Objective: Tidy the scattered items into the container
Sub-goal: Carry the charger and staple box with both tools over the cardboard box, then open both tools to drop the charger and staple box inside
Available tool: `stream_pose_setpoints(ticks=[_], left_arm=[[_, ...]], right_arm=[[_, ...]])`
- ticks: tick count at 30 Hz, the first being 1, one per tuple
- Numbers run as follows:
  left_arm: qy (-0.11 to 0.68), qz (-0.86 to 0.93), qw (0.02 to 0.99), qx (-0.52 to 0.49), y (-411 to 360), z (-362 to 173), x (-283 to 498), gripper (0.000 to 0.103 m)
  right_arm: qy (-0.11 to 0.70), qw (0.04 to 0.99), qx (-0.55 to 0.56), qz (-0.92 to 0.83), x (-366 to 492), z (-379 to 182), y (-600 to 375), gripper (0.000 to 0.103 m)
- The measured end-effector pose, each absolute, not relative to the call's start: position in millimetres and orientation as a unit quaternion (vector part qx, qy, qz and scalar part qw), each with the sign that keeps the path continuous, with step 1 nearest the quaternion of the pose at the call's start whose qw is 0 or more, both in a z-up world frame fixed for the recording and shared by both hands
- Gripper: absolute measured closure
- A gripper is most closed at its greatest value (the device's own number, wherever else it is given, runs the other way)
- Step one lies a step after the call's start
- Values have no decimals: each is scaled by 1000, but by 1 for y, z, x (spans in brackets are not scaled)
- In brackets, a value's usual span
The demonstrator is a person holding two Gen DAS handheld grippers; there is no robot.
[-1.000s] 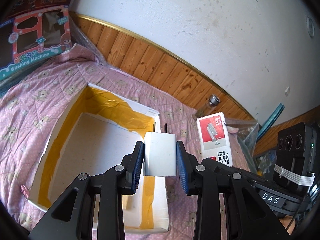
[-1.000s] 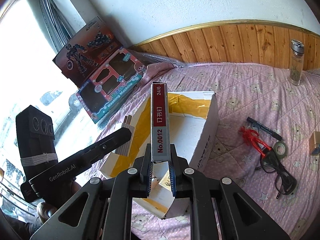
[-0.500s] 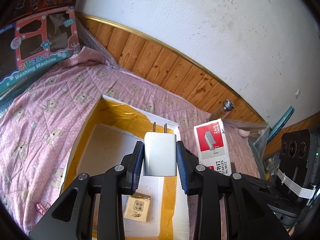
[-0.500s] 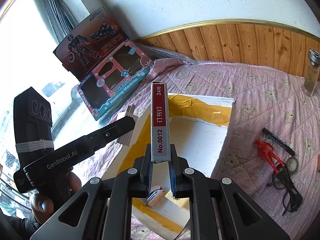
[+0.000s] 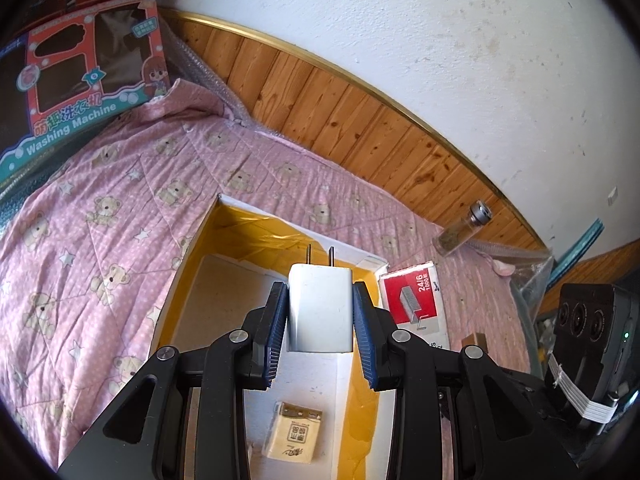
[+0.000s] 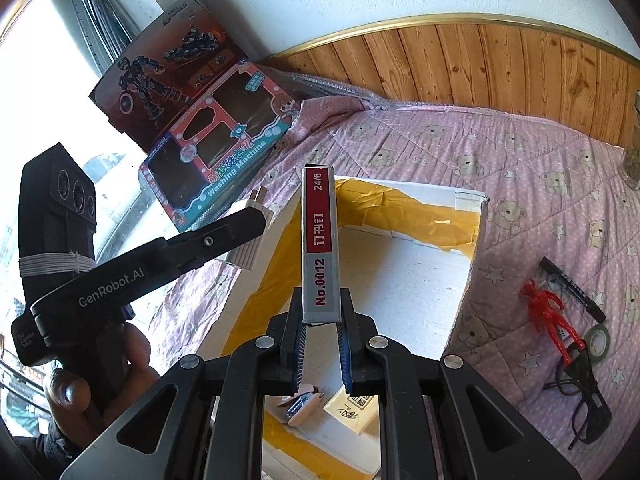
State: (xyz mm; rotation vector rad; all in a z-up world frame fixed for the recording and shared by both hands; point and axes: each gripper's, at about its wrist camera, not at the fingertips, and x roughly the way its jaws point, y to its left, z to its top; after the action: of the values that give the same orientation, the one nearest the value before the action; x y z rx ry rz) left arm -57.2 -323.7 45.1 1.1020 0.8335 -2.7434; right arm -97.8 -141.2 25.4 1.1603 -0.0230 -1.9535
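My left gripper [image 5: 320,312] is shut on a white plug charger [image 5: 320,308], prongs forward, held above the open white box [image 5: 224,208] with yellow tape inside. My right gripper [image 6: 320,320] is shut on a red and white staple box [image 6: 319,248], held upright over the same box [image 6: 476,240]. The staple box also shows in the left wrist view [image 5: 414,300]. A small tan packet [image 5: 294,436] lies on the box floor, also seen in the right wrist view [image 6: 352,412], beside a small pink and blue item [image 6: 300,402]. The left gripper shows from the side in the right wrist view [image 6: 256,220].
On the pink bear quilt [image 6: 540,184] right of the box lie a black marker [image 6: 572,288], a red toy figure [image 6: 548,316], a tape roll [image 6: 598,340] and black glasses [image 6: 588,400]. A glass bottle [image 5: 460,232] stands by the wood panelling. Toy boxes [image 5: 80,80] lean at the left.
Both grippers have moved forward over the open box with their loads still held. More of the box floor and the tan packet show beneath them now.
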Motion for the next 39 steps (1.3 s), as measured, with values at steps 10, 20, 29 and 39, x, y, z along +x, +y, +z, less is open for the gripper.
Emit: stream_pose_setpoints(ticks=[10, 20, 29, 39], left_arm=[[281, -870, 56, 401, -335, 9, -88, 70], [256, -857, 87, 440, -339, -20, -116, 69], [229, -841, 117, 476, -341, -54, -143, 68], [217, -840, 133, 480, -339, -58, -145, 64]], right_arm=[[4, 405, 488, -773, -120, 2, -160, 88], [17, 391, 521, -758, -142, -28, -175, 88], [47, 374, 542, -751, -158, -51, -194, 88], [69, 369, 527, -763, -161, -45, -194, 78]])
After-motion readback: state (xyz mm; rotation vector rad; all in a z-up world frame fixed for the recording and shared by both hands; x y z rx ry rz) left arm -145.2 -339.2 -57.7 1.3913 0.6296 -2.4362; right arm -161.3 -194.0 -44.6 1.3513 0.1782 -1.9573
